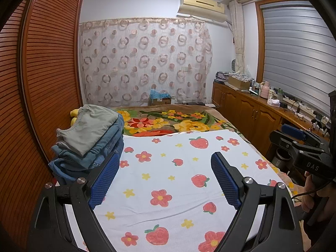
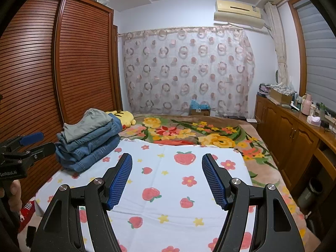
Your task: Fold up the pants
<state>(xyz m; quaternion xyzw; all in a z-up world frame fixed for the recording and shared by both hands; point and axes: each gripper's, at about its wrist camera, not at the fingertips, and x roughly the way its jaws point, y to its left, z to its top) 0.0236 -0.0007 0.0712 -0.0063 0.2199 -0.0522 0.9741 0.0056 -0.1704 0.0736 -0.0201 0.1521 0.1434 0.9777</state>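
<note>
1. The left gripper (image 1: 164, 176) hangs over the bed with its blue-padded fingers (image 1: 225, 180) spread wide and nothing between them.
2. The right gripper (image 2: 167, 178) is likewise wide open and holds nothing; it also shows at the right edge of the left wrist view, gripped by a hand (image 1: 313, 197).
3. Under both grippers lies a white sheet (image 2: 168, 180) printed with strawberries and flowers, spread flat over the near part of the bed.
4. A stack of folded pants (image 2: 90, 142) sits on the far left corner of that sheet, just beside the left gripper's left finger in the left wrist view. Its lower layers are blue denim; a grey-green pair (image 1: 90, 128) lies on top.
5. Beyond the sheet, a floral blanket (image 2: 189, 132) in yellow, red and green covers the rest of the bed, and a yellow plush toy (image 2: 124, 118) lies behind the stack.
6. A louvred wooden wardrobe (image 2: 42, 73) stands to the left, right by the stack.
7. A cardboard box (image 2: 200, 111) at the far end of the bed holds something blue; what it is cannot be told.
8. On the wooden cabinet (image 2: 289, 130) to the right, another open box (image 2: 280, 95) has patterned fabric at its top, next to bottles and a tissue box (image 2: 314, 120).
9. A ring-patterned curtain (image 2: 187, 69) covers the far wall below an air conditioner (image 2: 238, 12).
</note>
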